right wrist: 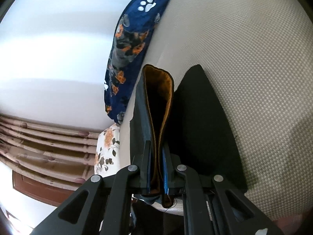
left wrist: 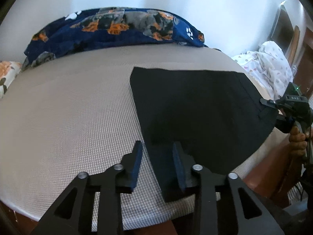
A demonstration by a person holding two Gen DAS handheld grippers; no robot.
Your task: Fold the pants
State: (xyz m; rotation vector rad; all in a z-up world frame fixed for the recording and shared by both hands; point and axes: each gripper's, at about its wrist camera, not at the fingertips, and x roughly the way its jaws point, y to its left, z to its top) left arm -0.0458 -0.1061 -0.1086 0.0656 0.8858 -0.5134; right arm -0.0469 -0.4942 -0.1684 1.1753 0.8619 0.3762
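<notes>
Black pants (left wrist: pixel 195 107) lie flat on the bed (left wrist: pixel 68 107), right half, long axis left-right. Left tongs (left wrist: pixel 157 146) spread, straddling the near-left corner. Right tongs (right wrist: pixel 156 148) pinching the raised right-end edge, tan lining showing.

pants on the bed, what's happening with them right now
A person holding a gripper in each hand is folding dark pants on a beige textured bed cover. The right tool is shut on one edge of the pants, where a tan lining shows between the layers. The left tool is open at the near narrow end, one finger on the fabric and one beside it, not yet gripping. A navy dog-print blanket lies along the far side of the bed.
</notes>
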